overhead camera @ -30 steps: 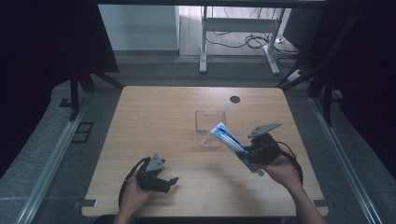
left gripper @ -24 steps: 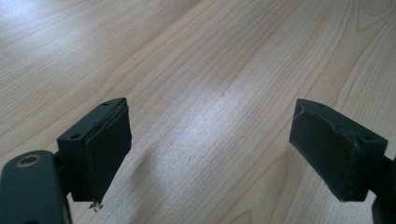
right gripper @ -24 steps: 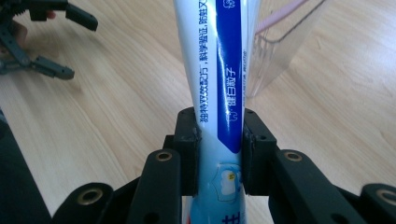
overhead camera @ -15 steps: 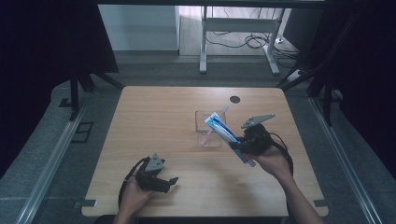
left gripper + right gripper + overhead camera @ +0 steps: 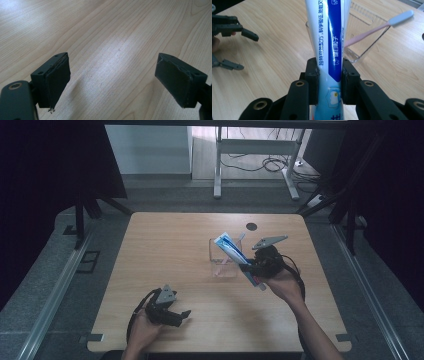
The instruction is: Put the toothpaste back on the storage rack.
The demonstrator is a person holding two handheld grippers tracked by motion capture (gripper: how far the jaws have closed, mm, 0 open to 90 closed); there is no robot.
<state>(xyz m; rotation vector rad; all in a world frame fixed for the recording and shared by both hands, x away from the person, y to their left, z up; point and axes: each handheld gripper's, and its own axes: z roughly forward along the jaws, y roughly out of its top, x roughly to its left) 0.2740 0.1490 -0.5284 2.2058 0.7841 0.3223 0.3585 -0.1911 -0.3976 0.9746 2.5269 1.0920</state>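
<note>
A: What lies on the desk?
B: A clear box near its middle, holding a pink toothbrush; the right tongs clamp a blue-and-white toothpaste tube printed with Chinese characters.
A: Its axis?
B: Tilted, far end above the box; the left tongs gape wide, holding nothing.
</note>
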